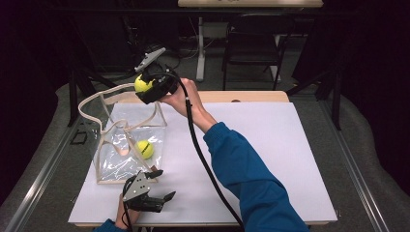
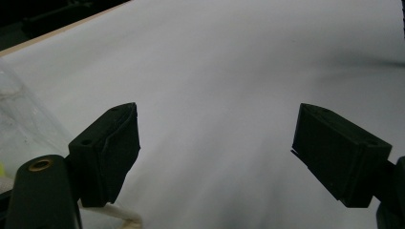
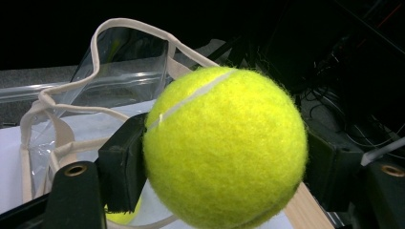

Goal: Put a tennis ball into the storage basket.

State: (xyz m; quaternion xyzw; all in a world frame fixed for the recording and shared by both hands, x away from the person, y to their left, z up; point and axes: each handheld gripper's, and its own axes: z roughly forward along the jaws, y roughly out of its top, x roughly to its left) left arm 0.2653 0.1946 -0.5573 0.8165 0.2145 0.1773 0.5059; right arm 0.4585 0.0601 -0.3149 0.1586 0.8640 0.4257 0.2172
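A clear plastic bag (image 1: 123,145) with beige straps stands open on the left of the white table sheet (image 1: 270,145). One yellow tennis ball (image 1: 144,149) lies inside it. My right gripper (image 1: 147,86) is shut on a second tennis ball (image 1: 141,84), held above the bag's far edge. In the right gripper view that ball (image 3: 224,148) sits clamped between both pads, with the bag (image 3: 71,119) behind it. My left gripper (image 1: 163,185) rests low at the table's front, beside the bag's near corner. In the left gripper view it (image 2: 215,148) stands open with nothing between its jaws.
A black cable (image 1: 203,159) trails from the right gripper across the sheet beside a blue sleeve (image 1: 251,179). A dark chair (image 1: 254,43) and table legs stand beyond the far edge. The sheet's right half is bare.
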